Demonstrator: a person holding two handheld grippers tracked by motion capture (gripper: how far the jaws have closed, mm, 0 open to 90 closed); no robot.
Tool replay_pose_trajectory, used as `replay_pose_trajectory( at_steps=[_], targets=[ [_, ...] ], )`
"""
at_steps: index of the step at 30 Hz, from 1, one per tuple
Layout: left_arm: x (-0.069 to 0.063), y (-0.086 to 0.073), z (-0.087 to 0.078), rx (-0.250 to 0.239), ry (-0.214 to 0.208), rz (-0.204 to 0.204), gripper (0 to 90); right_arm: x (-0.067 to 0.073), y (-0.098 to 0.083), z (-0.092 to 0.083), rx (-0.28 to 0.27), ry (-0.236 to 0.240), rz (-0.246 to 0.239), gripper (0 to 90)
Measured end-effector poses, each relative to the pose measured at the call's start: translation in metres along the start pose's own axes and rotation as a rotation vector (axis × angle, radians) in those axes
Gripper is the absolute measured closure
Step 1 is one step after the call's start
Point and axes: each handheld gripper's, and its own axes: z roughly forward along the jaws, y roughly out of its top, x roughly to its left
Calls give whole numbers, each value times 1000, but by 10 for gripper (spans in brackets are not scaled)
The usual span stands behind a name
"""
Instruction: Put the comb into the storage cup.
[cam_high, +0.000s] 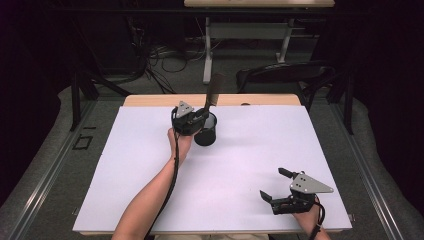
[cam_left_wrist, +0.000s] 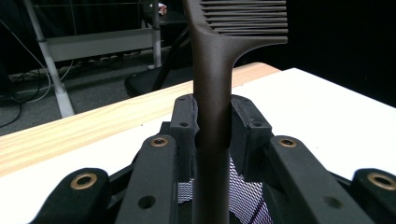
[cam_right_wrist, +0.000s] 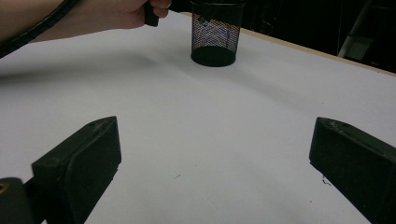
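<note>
no readable writing. left gripper (cam_left_wrist: 212, 126) is clamping 1 dark brown plastic comb (cam_left_wrist: 219, 70) over 1 black wire-mesh cup (cam_high: 205, 131); right gripper (cam_high: 278, 186) is resting w/ jaws spread, empty, on white table (cam_high: 240, 165).

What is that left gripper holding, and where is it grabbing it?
The left gripper holds a dark comb by its handle, teeth up, above the mesh cup. The right gripper holds nothing.

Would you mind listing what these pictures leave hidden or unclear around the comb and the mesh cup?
- Comb: left gripper view, teeth cut off by the top edge.
- Comb's lower end: hidden by the left tool.
- Mesh cup: right gripper view, rim cut off at the top edge; contents unclear.
</note>
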Motion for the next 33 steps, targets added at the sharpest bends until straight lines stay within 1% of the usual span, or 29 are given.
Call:
replay_pose_trajectory(
  at_steps=[7, 17, 21, 26, 27, 33],
  targets=[
    [0, -3, 1, 1, 2, -4, 725, 0, 0, 0, 0, -1, -1, 18],
    [-2, -8, 3, 11, 7, 2, 724, 0, 0, -1, 8, -1, -3, 18],
    [-3, -8, 3, 20, 9, 16, 724, 0, 0, 0, 0, -2, -1, 18],
    [-5, -9, 4, 24, 11, 23, 724, 0, 0, 0, 1, -2, -1, 18],
    [-6, -9, 4, 27, 17, 26, 724, 0, 0, 0, 1, -1, -3, 19],
    [-8, -11, 4, 38, 24, 46, 722, 0, 0, 0, 3, -3, -3, 19]
  ],
)
